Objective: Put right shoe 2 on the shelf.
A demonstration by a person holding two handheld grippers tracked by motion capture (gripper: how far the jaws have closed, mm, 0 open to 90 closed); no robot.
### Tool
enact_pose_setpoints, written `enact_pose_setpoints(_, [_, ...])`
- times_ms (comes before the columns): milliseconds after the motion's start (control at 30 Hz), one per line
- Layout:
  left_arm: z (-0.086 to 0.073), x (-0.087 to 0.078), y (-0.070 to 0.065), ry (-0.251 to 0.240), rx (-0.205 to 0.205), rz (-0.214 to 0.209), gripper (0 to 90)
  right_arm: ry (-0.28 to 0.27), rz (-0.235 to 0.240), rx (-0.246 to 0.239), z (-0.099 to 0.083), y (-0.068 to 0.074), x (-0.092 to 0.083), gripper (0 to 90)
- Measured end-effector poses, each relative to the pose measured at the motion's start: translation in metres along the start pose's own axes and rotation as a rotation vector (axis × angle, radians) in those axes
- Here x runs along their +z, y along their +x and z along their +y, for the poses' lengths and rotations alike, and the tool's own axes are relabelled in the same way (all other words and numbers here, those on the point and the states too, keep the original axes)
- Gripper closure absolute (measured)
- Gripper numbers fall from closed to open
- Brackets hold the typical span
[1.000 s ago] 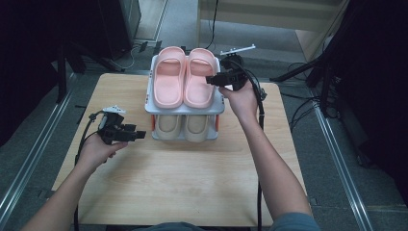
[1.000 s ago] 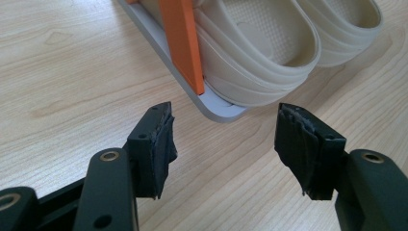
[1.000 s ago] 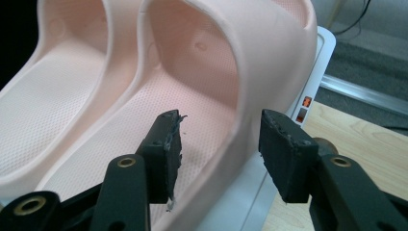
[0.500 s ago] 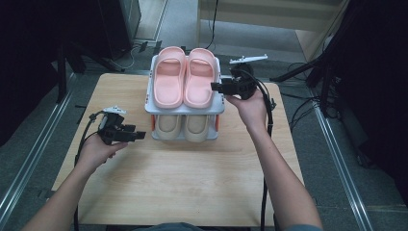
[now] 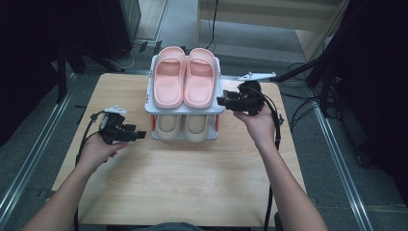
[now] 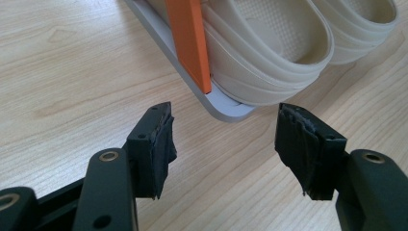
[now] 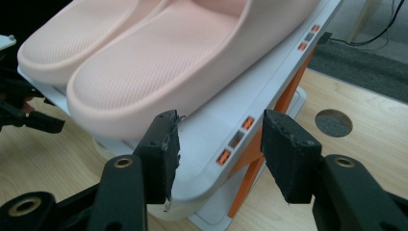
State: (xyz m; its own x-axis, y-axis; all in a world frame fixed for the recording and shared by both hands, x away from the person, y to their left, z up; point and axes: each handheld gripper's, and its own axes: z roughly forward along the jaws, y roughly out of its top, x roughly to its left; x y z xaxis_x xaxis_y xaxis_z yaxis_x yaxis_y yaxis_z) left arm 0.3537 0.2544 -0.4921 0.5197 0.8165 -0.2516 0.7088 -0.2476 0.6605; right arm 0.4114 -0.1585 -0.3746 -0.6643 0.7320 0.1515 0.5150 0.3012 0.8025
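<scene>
A white two-tier shoe rack (image 5: 185, 110) with orange supports (image 6: 190, 43) stands at the table's far middle. Pink slippers (image 5: 185, 82) lie on its top shelf and beige slippers (image 5: 185, 126) on the lower one. My left gripper (image 5: 139, 134) hovers open just left of the lower tier's front corner, its jaws (image 6: 231, 144) empty above the wood. My right gripper (image 5: 222, 101) is open at the rack's right side. Its jaws (image 7: 219, 154) have just been opening a little; the top shelf's corner (image 7: 269, 77) lies between them, untouched. The pink slippers (image 7: 159, 62) are just beyond.
The wooden table (image 5: 192, 183) has a round cable hole (image 7: 333, 122) to the right of the rack. Cables trail from both grippers. Dark stands and floor rails flank the table on both sides.
My right gripper has come away from beside the pink slippers, toward me and slightly right, down to the rack's right edge. The left gripper has stayed put.
</scene>
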Motion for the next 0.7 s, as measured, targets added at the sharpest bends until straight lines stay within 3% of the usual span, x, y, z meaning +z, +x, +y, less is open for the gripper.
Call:
enact_pose_setpoints(133, [0.000, 0.002, 0.000, 0.002, -0.006, 0.004, 38.6, -0.009, 0.048, 0.044, -0.015, -0.003, -0.002, 48.8])
enact_pose_setpoints(233, [0.001, 0.002, 0.001, -0.001, -0.006, 0.001, 38.6, -0.005, 0.046, 0.036, -0.020, -0.003, -0.003, 47.2])
enact_pose_setpoints(300, [0.001, 0.003, 0.001, -0.011, -0.008, 0.003, 38.5, -0.045, 0.074, 0.043, -0.030, -0.006, -0.007, 47.5])
enact_pose_setpoints(367, [0.003, 0.005, 0.000, 0.014, 0.000, 0.010, 38.5, -0.042, 0.064, 0.033, -0.035, -0.007, -0.007, 47.6])
enact_pose_setpoints(700, [0.008, 0.011, 0.000, 0.022, 0.009, 0.011, 38.5, -0.013, 0.045, 0.047, -0.067, -0.012, -0.005, 47.6])
